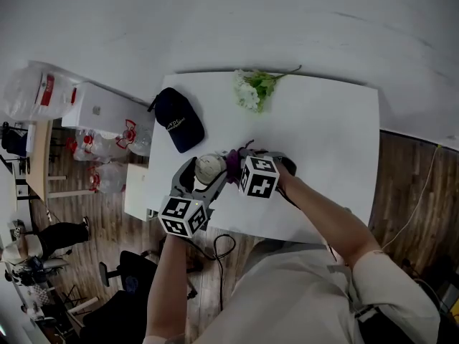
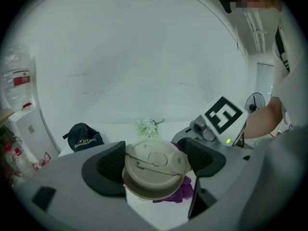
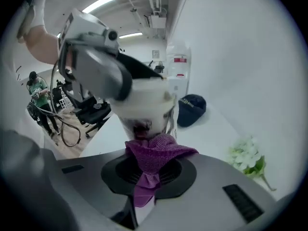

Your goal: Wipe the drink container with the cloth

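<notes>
The pale drink cup with a beige plastic lid (image 2: 154, 166) stood upright over the near part of the white bench (image 1: 323, 135), clamped by its sides in the left tongs (image 1: 204, 178); whether it rested on the bench could not be told. The purple knitted cloth (image 3: 156, 153) was pinched in the closed right tongs (image 3: 144, 177) and pressed against the cup's side below the lid. Farther back lay a navy baseball cap (image 1: 178, 119) at the left and a bunch of white flowers with green leaves (image 1: 252, 88) at the far edge.
</notes>
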`<state>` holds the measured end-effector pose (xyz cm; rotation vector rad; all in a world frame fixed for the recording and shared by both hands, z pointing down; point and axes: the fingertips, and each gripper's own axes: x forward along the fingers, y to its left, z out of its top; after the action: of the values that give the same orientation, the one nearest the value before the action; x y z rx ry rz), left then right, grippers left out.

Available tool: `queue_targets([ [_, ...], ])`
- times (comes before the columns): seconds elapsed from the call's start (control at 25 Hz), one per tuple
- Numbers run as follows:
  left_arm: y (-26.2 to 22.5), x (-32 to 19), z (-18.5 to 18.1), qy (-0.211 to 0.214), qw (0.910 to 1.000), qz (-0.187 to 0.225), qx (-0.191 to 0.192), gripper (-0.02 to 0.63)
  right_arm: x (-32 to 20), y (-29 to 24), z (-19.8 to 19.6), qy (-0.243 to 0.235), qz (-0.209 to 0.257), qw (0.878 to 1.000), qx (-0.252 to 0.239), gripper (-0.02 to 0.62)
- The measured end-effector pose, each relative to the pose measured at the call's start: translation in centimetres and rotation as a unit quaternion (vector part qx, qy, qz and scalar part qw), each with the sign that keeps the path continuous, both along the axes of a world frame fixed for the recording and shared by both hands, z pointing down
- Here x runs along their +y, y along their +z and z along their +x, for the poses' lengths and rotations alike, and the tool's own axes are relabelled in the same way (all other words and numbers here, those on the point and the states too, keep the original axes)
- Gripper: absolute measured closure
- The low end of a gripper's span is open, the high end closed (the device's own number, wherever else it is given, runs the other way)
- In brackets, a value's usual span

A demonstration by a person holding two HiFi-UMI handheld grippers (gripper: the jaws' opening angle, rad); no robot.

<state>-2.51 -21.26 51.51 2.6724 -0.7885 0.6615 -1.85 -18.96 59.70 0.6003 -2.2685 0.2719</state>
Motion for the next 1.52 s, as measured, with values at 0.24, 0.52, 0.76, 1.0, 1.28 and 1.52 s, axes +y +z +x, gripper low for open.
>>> queue_targets([
  [0.24,0.1,-0.1,-0.1,-0.009,0.9999,-0.010,-0.007,0.202,0.7,6.5,-1.1,0.007,-0.046,0.999,0.008,0.523],
  [0.52,0.1,-0.1,-0.1,-0.013,0.9997,-0.013,-0.013,0.202,2.9,1.4,-2.5,-0.022,-0.056,0.998,-0.008,0.525],
  [0.76,0.2,-0.2,0.0,-0.017,0.9997,-0.012,-0.011,0.202,1.1,-5.2,0.0,-0.013,0.004,1.000,-0.013,0.523],
  [1.0,0.2,-0.1,-0.1,-0.013,0.9998,-0.012,-0.008,0.202,-0.6,-0.1,0.1,-0.035,-0.018,0.999,0.027,0.525],
  [1.28,0.2,-0.2,-0.2,-0.008,0.9999,-0.007,-0.002,0.202,0.7,6.6,-1.4,0.024,-0.077,0.997,0.015,0.525],
  [1.52,0.4,-0.1,-0.1,-0.006,0.9999,-0.009,0.000,0.202,3.4,0.9,-3.0,-0.007,-0.047,0.999,0.012,0.525],
])
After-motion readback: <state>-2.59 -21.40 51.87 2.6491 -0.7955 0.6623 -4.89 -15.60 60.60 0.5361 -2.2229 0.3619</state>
